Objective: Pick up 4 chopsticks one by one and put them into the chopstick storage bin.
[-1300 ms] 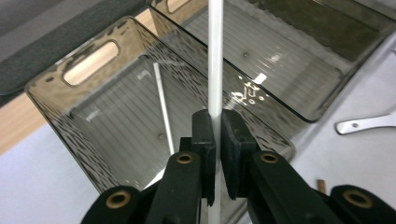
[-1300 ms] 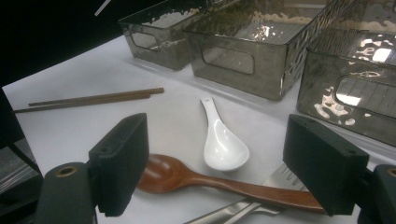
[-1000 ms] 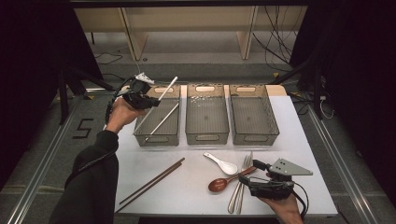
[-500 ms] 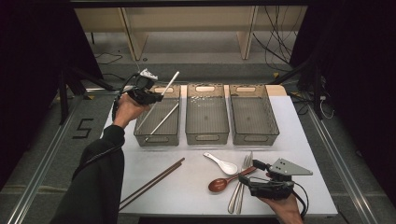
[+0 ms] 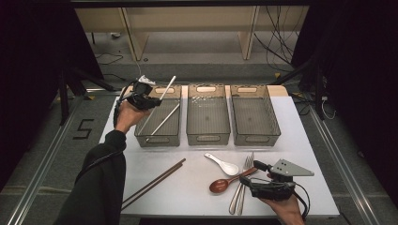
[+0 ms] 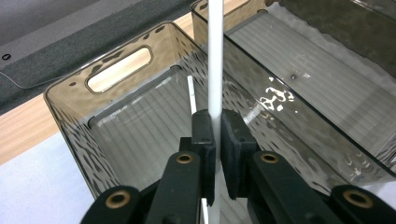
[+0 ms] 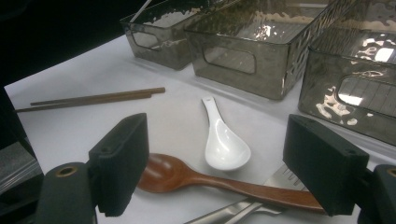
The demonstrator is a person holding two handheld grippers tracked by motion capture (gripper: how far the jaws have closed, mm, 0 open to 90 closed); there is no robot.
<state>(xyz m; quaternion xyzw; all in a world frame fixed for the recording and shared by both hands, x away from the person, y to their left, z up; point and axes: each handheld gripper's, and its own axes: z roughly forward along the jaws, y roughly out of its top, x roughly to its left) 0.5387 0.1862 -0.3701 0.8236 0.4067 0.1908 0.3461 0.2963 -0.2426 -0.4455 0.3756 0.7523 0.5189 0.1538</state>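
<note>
My left gripper (image 5: 149, 101) is shut on a white chopstick (image 5: 166, 87) and holds it slanted over the left smoky bin (image 5: 141, 136). In the left gripper view the chopstick (image 6: 215, 56) runs up between the closed pads, above the bin's wall (image 6: 70, 109). A second white chopstick (image 5: 164, 120) (image 6: 191, 93) lies inside that bin. My right gripper (image 5: 248, 181) (image 7: 222, 163) stands open near the table's front, its jaws either side of a wooden spoon (image 5: 219, 186) (image 7: 187, 179). A white ceramic spoon (image 5: 225, 165) (image 7: 225, 145) lies just beyond it.
A middle bin (image 5: 208, 138) and a right bin (image 5: 256, 138) stand beside the left one. Two brown chopsticks (image 5: 155, 183) (image 7: 93, 99) lie at the front left. Metal forks (image 5: 241, 193) (image 7: 282, 179) rest by the wooden spoon. The white tabletop (image 5: 187, 159) spans the front.
My left gripper has sunk a little and shifted right over the left bin, the white chopstick still in it. The right gripper has stayed in place.
</note>
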